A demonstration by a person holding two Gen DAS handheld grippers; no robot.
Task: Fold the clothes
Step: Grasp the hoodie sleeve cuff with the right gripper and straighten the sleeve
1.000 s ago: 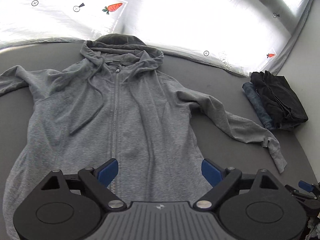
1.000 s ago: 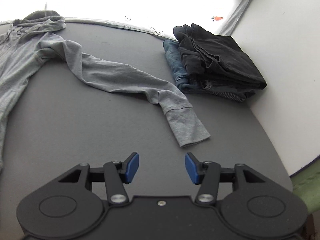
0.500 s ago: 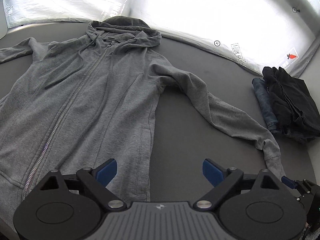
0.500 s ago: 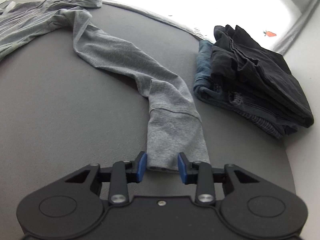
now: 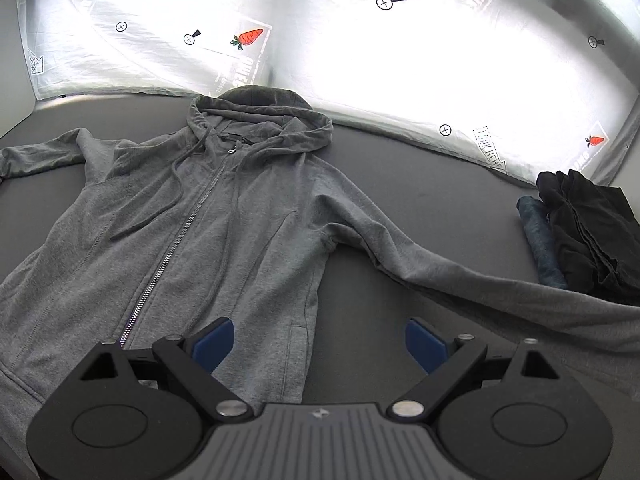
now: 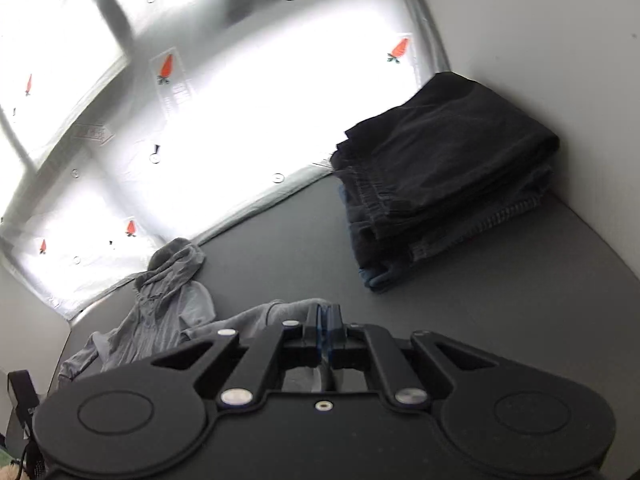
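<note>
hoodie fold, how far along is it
Done: a dark folded stack sits at the table's far right. In hand: the right tool is shut on the sleeve of the grey hoodie, near its cuff. Left: the hoodie lies zipped and flat with no fold made; the left tool is open above its hem, holding nothing.

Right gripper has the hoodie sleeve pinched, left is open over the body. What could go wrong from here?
The right gripper seems to hold only the sleeve end, so it might slip out mid-fold. The sleeve runs close past the folded dark stack, and swinging it could drag that. With the left gripper open, the hoodie body may shift.
</note>
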